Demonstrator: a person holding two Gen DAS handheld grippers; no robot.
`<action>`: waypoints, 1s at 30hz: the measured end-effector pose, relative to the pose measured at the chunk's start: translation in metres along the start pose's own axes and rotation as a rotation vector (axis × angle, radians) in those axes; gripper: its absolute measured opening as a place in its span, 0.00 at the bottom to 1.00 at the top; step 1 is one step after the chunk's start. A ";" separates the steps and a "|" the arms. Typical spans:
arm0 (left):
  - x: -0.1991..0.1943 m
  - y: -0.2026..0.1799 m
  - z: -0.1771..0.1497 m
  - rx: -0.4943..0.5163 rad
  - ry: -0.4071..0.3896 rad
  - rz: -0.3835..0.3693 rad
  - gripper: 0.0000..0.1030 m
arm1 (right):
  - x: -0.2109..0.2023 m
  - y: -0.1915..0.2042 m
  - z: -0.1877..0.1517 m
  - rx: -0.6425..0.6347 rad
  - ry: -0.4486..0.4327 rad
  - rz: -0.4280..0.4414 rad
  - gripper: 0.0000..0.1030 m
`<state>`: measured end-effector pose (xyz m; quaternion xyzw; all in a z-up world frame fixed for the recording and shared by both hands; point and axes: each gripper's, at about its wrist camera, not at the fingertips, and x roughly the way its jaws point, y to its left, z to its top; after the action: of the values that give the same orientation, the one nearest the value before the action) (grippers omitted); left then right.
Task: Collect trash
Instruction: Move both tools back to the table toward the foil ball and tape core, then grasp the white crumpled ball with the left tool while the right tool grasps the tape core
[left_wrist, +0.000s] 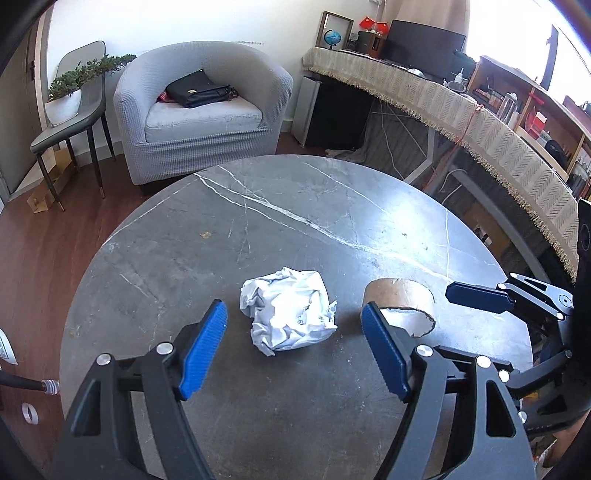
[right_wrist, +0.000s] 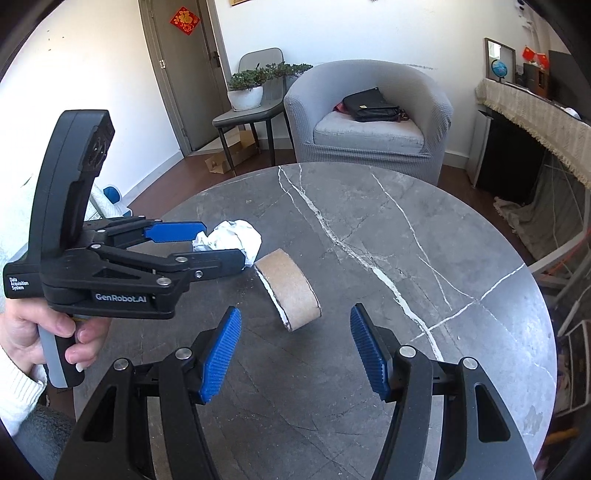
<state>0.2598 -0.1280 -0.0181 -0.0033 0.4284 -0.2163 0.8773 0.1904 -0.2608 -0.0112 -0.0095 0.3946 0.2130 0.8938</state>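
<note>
Paper ball (left_wrist: 288, 310) between spread left tongs (left_wrist: 295, 317) (untouched), mid-table (left_wrist: 258, 206).

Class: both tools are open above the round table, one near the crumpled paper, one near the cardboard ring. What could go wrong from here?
1. The left tool has its pads either side of the paper, not pressing; a light wad might slip out.
2. The ring stands on edge, so a nudge from the right tool could roll it across the table.
3. The tools are close and might collide.

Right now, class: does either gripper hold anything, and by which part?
Nothing is held. The left gripper is open around the paper ball; the right gripper is open near the cardboard ring.
</note>
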 end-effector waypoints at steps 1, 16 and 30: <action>0.002 0.000 0.001 -0.005 0.003 -0.004 0.70 | 0.002 0.000 0.000 0.000 0.002 0.000 0.60; -0.024 0.024 -0.007 -0.085 -0.028 -0.047 0.52 | 0.022 0.005 0.005 -0.018 0.027 -0.013 0.56; -0.067 0.040 -0.030 -0.178 -0.066 -0.056 0.53 | 0.031 0.002 0.009 -0.005 0.057 -0.011 0.21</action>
<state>0.2164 -0.0610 0.0054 -0.1006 0.4165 -0.2017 0.8808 0.2142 -0.2463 -0.0269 -0.0199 0.4194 0.2084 0.8834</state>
